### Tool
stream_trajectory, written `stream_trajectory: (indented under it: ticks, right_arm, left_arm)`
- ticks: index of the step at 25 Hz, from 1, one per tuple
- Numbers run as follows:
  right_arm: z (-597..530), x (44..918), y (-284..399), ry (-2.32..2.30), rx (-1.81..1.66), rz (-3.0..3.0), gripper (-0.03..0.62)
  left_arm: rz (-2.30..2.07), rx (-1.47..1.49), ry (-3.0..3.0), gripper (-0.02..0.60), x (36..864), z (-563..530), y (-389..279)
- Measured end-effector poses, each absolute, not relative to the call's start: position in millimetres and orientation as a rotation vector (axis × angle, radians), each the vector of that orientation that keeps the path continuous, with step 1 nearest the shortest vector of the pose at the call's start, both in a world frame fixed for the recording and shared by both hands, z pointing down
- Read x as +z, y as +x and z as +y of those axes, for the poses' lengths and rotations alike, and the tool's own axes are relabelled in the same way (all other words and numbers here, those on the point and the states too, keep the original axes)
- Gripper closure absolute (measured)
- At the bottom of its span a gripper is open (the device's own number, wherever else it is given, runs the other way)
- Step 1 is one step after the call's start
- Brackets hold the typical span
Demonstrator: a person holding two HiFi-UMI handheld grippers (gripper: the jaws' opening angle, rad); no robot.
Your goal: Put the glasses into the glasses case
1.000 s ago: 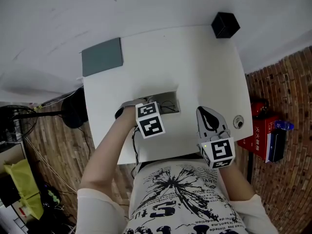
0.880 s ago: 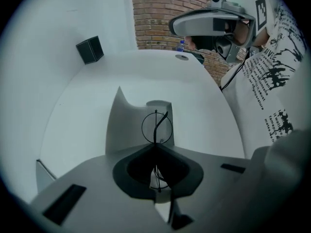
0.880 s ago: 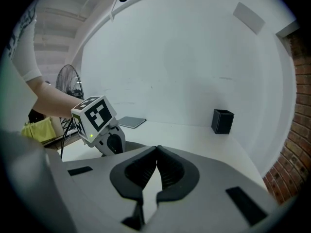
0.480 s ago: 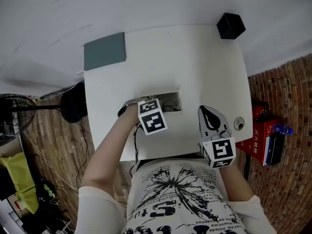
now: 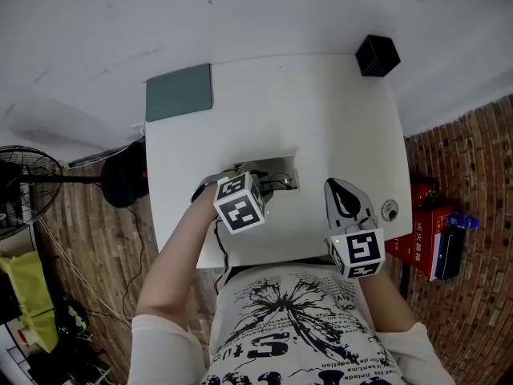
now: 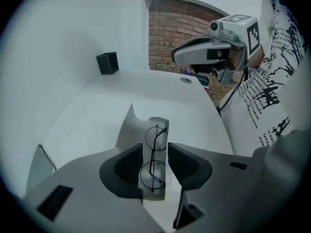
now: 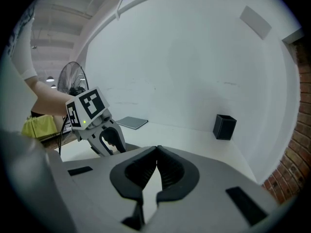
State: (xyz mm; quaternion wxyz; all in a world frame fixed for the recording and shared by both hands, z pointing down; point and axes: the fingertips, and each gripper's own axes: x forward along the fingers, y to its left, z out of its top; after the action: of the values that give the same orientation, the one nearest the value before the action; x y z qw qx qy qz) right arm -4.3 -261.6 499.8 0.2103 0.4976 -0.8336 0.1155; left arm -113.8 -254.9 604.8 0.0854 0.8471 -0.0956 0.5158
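The left gripper (image 6: pixel 155 150) points steeply down, its jaws opening. The glasses (image 6: pixel 155 139) show in the gap between the pads, but the pads do not press on them. The glasses lie folded in the open case (image 6: pixel 159 122), lenses in line along it. The case's lid stands up at the left side in the left gripper view. The case sits on the white table (image 5: pixel 321 111), near its front edge and left of the middle in the head view.

The right gripper (image 7: pixel 157 148) has its jaws together with nothing between them. It hangs over the table's near right part, well apart from the case, and tilts slightly down.

Just right of it, a small round fitting (image 5: pixel 389 210) sits in the tabletop. A black box (image 5: pixel 377 54) stands at the far right corner and a grey pad (image 5: pixel 179 92) lies at the far left corner. A fan (image 5: pixel 24 191) stands on the floor to the left.
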Motion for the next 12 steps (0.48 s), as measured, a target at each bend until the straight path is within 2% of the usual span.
stream_trajectory:
  ticks: [4,12]
  right_arm:
    - [-263.7,485.8,-6.8,1.385,0.279,-2.344,0.58]
    - [-264.5,451.1,-19.9,1.373,0.23,-2.466,0.58]
  left_arm:
    - [-0.475,1.414,2.603,0.408,572.2,-266.1,-118.4]
    - [-0.986,0.96,2.709,0.416,488.5,-284.4,-133.1]
